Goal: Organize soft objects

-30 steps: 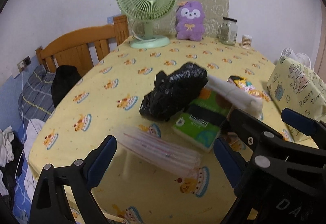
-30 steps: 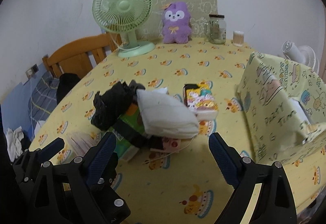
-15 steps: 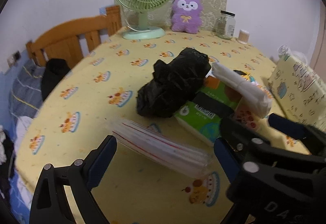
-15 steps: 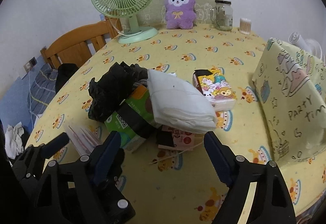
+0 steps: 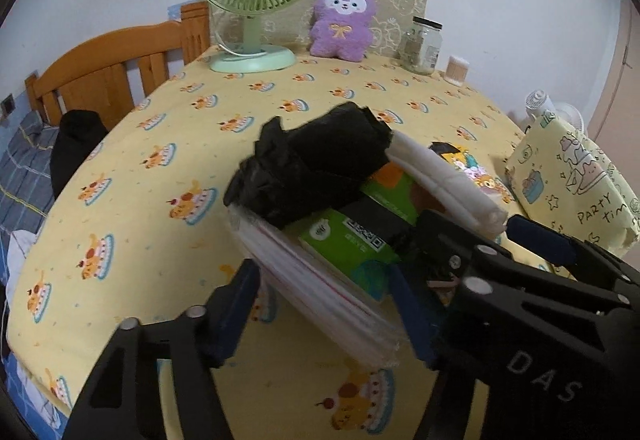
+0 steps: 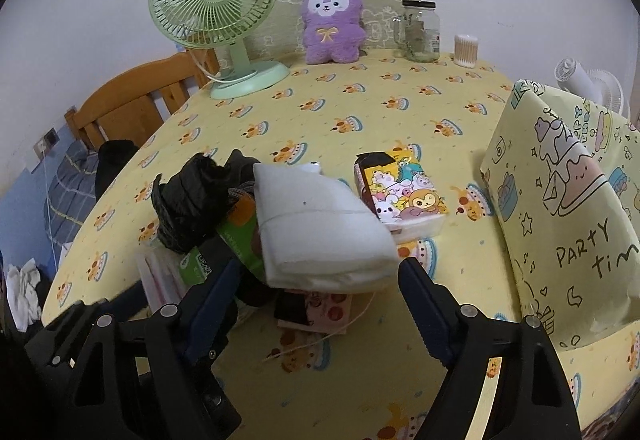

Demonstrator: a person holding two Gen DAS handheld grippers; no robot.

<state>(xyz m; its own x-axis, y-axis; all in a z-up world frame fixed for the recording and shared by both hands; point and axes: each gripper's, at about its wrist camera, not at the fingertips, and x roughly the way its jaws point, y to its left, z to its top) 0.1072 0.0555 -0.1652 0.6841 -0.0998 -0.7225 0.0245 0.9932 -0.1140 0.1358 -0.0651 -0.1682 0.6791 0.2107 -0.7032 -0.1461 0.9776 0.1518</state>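
Soft objects lie heaped mid-table, seemingly unsorted; the left gripper stands wide around the near end of a clear stack of plastic zip bags, not yet clamped; the right gripper, jaws wide, frames a folded white cloth pack. Beside these sit a crumpled black plastic bag and green tissue pack. Nothing looks placed yet, I judge; bare yellow tablecloth beyond offers room; a yellow gift bag crowds the right.
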